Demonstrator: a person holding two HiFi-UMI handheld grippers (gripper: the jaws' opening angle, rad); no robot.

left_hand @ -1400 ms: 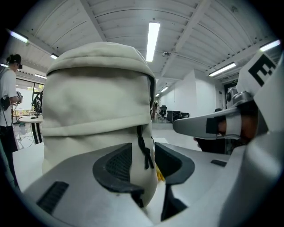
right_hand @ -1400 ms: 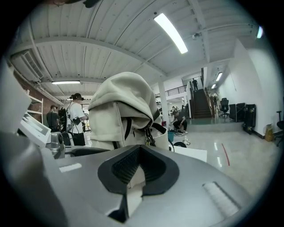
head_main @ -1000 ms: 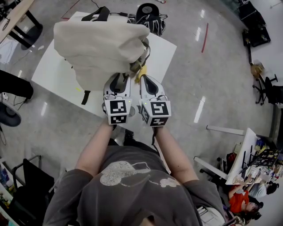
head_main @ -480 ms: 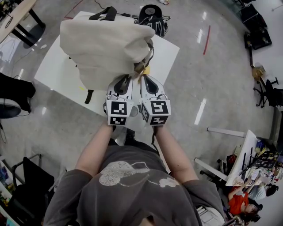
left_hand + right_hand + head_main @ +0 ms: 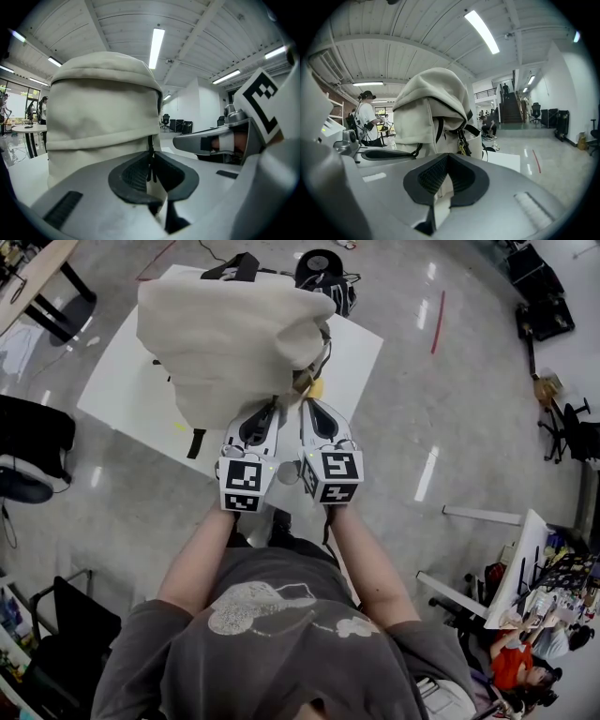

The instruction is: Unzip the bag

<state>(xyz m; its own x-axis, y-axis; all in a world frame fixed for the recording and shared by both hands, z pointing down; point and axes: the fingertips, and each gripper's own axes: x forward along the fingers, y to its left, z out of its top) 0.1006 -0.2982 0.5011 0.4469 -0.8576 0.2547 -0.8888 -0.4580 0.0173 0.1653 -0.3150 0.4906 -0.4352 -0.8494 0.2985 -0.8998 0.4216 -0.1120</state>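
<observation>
At the near foot of the bag (image 5: 234,334), the left gripper (image 5: 151,157) is closing on a thin dark zip pull (image 5: 150,143), which hangs between its jaw tips and already looks pinched there. Just to its right, the right gripper (image 5: 447,155) has its jaws together; no view shows clearly whether they hold any of the cloth. A yellow tag (image 5: 462,149) and dark straps (image 5: 437,129) dangle from the bag just past its tips. The bag, cream and slumped into soft folds, rises over both grippers, with a white table (image 5: 122,399) under and behind it. The cloth looks limp and probably light, so it would likely bunch and trail after the slider rather than resist it. The pull is the place to take hold, gripped deep between the pads since so slim a tab could slip out. The second hold belongs on the fabric or seam beside the zip, at the end the slider leaves, to keep the track taut. Nothing about the bag looks fragile. The likelier trouble is loose cloth or a strap snagging in the teeth.
</observation>
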